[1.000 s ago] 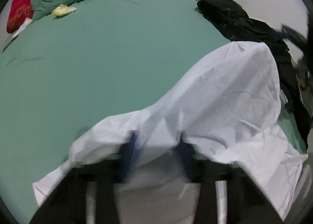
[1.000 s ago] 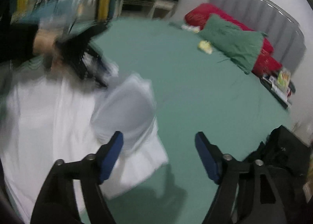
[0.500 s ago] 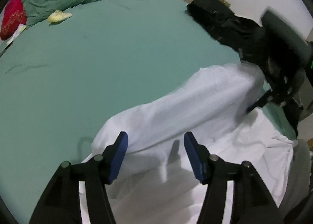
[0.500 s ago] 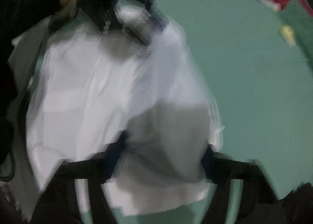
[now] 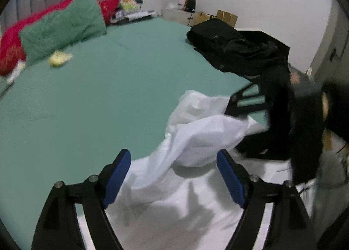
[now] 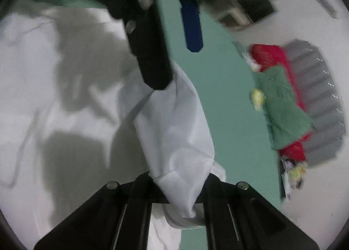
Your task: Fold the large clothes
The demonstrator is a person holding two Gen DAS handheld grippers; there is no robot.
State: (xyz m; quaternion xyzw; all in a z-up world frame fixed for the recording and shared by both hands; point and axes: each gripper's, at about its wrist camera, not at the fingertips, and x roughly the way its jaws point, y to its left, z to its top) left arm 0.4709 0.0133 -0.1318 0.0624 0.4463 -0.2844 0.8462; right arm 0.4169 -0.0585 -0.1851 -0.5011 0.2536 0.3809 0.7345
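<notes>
Two grippers were at work over one white garment (image 5: 196,206), which lay spread at the near edge of the green bed (image 5: 98,97), most of it flat, one section lifted into a drooping band.

The left gripper (image 5: 173,175) hung just above the cloth with its blue pads (image 5: 117,173) spread wide and nothing between them. The right gripper (image 6: 181,202) was clenched on a bunched fold of the garment; the cloth rose out of its jaws and ran in a taut, twisted band toward the left gripper, seen from this side as a black finger (image 6: 150,53) against the fabric and a blue pad hanging clear.

By my reading, the step in hand was carrying a side or sleeve across the body of the garment, with the right gripper doing the carrying. The frames were blurred, so I could not tell which part of the garment it held.

The next move, I judged, called for the right gripper to lay that band down flat over the spread cloth without twisting it, and for the left to take a fresh hold on an edge or press the fold line. A black heap (image 5: 235,49) sat near the bed's far corner, well apart from the fold.
</notes>
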